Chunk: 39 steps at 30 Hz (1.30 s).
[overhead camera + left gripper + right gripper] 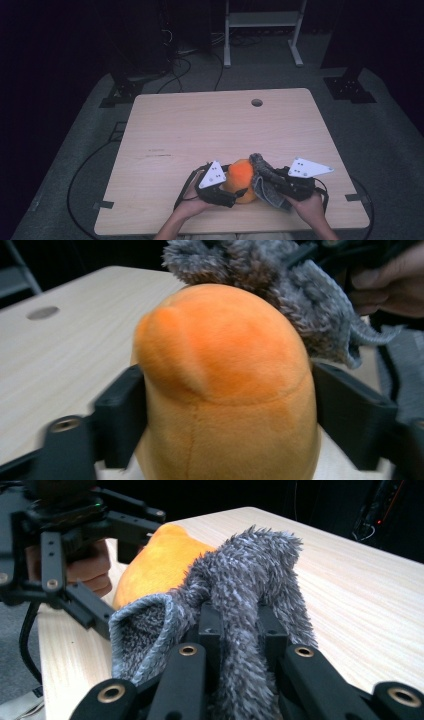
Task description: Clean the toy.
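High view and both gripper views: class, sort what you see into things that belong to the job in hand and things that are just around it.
In the job:
orange plush toy
grey fuzzy sock
left gripper, a finger at each side of the toy
right gripper, shut on the sock

Just around:
wooden table
white metal stand
floor cables

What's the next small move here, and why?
Probably draw the right gripper with the grey sock further over the orange plush. The sock is pinched in its jaws and only drapes the plush's top; the left gripper straddles the plush, steadying it.
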Tool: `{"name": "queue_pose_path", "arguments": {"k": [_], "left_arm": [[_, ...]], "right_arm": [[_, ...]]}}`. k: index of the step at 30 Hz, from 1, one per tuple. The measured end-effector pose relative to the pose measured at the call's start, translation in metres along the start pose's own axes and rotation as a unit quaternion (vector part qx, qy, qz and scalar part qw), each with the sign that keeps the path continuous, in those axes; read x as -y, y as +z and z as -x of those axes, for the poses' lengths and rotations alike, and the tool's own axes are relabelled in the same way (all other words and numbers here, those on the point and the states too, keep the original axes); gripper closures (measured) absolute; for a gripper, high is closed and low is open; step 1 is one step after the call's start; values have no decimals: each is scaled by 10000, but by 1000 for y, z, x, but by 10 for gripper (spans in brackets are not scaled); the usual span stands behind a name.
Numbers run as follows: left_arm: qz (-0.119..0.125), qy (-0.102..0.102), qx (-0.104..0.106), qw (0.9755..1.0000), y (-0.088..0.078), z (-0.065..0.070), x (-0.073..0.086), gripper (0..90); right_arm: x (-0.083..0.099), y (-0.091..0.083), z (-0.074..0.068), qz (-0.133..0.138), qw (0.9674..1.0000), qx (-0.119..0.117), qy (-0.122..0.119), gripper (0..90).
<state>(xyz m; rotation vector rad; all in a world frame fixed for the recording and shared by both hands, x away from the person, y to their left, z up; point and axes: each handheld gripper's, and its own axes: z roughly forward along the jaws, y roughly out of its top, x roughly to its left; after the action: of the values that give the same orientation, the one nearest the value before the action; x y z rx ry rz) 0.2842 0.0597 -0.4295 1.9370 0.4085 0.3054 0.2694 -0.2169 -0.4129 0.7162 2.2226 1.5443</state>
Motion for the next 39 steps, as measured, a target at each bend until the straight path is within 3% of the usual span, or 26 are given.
{"name": "queue_pose_path", "arguments": {"k": [3,4,5,8,12,13,15,17,21,25,27,30,32,34,35,36,38,39], "left_arm": [[-108,-250,61,9996,4,-6,6,98],[-94,-223,87,9997,6,-7,8,116],[-61,-153,48,9999,6,-6,9,198],[11,35,-25,10000,7,0,10,257],[-56,375,-89,9992,13,13,5,288],[-92,454,-140,9988,13,15,5,300],[-75,432,-111,9990,12,14,6,306],[-42,356,-71,9993,11,12,8,312],[-44,404,-34,9992,12,13,8,312],[-63,598,10,9982,15,19,8,312],[-55,600,45,9982,13,18,9,288],[10,416,57,9991,12,14,10,261],[33,474,30,9989,14,16,10,273],[30,485,-8,9988,14,17,10,280],[21,506,-20,9987,15,18,10,290],[26,518,-27,9986,16,19,10,290],[-4,622,-60,9980,15,21,10,300],[2,604,-52,9982,15,21,11,305]], "right_arm": [[3,0,4,-3,9999,-23,108,771],[3,0,5,-16,9999,-22,132,770],[2,0,5,-41,9999,11,107,771],[-2,-2,0,-30,10000,-22,-39,773],[-20,-2,-19,190,9985,-352,-383,775],[-24,1,-25,47,9975,-244,-661,774],[-24,1,-24,34,9975,-248,-665,774],[-17,-1,-12,50,9988,-243,-430,774],[-5,-9,8,-88,9999,9,-74,774],[-9,-11,4,10,9999,-69,-154,774],[-11,-8,1,-36,9997,-83,-229,774],[-7,-8,8,-70,9999,-99,-28,774],[-7,-10,7,-93,9999,-76,21,776],[-11,-12,-1,-58,9997,-148,-162,780],[-19,-8,-15,21,9977,-594,-339,782],[-19,-8,-15,21,9977,-594,-339,782],[-26,-3,-25,-116,9965,-504,-658,782],[-27,-2,-25,-162,9963,-482,-699,781]]}}
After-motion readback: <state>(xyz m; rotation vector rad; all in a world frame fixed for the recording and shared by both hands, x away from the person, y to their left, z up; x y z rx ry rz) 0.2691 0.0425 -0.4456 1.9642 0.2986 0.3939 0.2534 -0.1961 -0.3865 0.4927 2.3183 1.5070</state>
